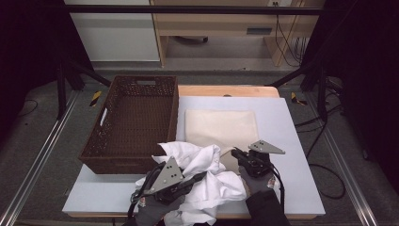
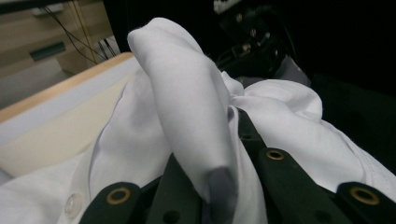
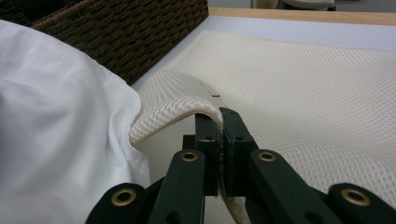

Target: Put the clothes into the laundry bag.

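Your right gripper (image 3: 219,116) is clamped on the near edge of the cream mesh laundry bag (image 1: 221,127), lifting that edge into a raised lip whose opening faces left, toward the crumpled white shirt (image 1: 202,174). Your left gripper (image 2: 224,135) is pinched tight on a fold of the shirt, which rises as a rounded hump over its jaws. The shirt lies bunched at the table's (image 1: 301,188) near edge, between the two grippers and touching the bag's lifted edge; the bag lies flat, just right of the brown wicker basket (image 1: 136,122). The shirt is plain white, soft and heavily wrinkled, with a button visible. Whether the lip truly parts the bag's two layers cannot be told. The left hand is nearer the shirt, so it probably feeds it rightward.
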Action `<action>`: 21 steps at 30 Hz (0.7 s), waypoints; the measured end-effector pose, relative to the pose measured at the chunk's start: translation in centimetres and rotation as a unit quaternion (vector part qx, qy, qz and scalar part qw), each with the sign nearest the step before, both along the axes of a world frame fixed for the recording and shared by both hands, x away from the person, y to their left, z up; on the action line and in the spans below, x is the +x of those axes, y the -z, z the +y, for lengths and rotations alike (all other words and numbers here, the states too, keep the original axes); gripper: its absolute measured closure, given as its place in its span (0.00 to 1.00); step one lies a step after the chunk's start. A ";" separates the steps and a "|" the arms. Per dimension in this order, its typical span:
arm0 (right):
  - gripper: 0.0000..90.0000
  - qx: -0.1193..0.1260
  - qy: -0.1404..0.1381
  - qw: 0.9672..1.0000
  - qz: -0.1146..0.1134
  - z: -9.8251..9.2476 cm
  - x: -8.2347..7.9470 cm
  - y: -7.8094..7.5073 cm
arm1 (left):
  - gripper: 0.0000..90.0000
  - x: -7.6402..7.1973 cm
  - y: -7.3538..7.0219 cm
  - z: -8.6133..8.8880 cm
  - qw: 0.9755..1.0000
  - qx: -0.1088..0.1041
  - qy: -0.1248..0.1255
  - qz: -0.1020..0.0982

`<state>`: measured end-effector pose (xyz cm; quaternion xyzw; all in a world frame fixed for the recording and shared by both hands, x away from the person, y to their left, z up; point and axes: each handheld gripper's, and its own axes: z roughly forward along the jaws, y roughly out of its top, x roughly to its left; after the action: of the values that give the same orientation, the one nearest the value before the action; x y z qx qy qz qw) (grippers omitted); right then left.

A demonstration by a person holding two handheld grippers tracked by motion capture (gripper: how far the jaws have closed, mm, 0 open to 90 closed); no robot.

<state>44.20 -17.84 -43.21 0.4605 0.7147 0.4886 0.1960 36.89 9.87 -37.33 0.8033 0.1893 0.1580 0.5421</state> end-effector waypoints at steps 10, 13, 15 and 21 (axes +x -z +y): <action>0.97 0.001 0.000 1.000 0.001 0.1 0.0 0.1 | 0.92 1.5 2.5 -2.7 0.999 0.045 -0.003 0.023; 0.97 0.000 -0.001 1.000 0.000 0.2 0.0 0.0 | 0.92 2.0 3.2 -3.6 0.998 0.056 -0.007 0.026; 0.97 0.000 0.000 1.000 0.001 0.2 0.0 0.1 | 0.92 2.2 3.7 -4.2 0.998 0.060 -0.007 0.028; 0.97 0.002 0.001 1.000 0.001 0.1 0.0 0.1 | 0.92 2.9 4.8 -5.4 0.996 0.077 -0.004 0.040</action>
<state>44.19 -17.70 -43.34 0.4617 0.7134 0.4899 0.1946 39.76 4.50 -42.15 0.8475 0.2011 0.1420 0.4702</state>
